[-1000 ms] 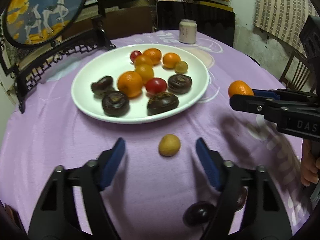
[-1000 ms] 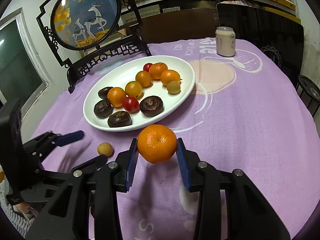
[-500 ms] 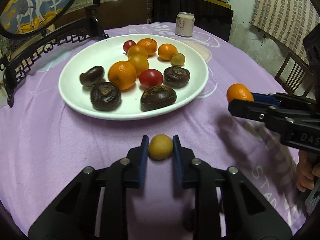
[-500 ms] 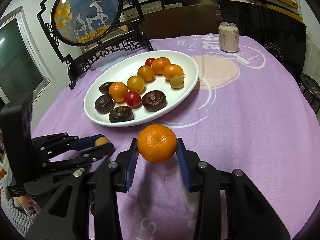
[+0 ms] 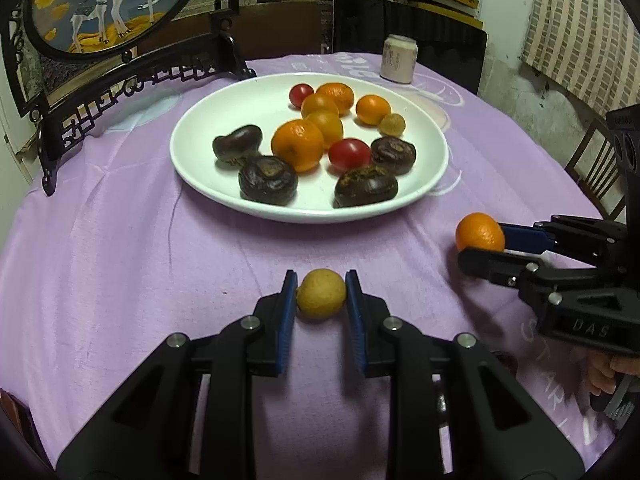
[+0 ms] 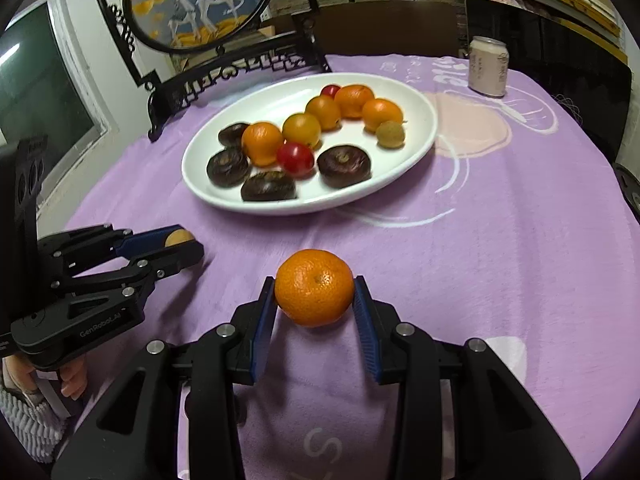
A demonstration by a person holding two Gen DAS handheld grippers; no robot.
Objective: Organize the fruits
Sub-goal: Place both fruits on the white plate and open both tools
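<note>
Purple cloth (image 5: 120, 264) over a round table, with a white plate (image 5: 200, 136) of mixed fruit ahead of both grippers and a can (image 5: 399, 59) beyond it. Left gripper (image 5: 321, 296) closed on a small yellow fruit (image 5: 321, 295), right gripper (image 6: 315, 289) closed on a tangerine (image 6: 315, 286), both just short of the plate's near rim. Judged risks: round fruit rolling off the crowded plate or knocking its neighbours if dropped from height, and the two grippers crowding each other at the rim; only the right view shows how little of the yellow fruit (image 6: 179, 237) peeks past the left fingers.
</note>
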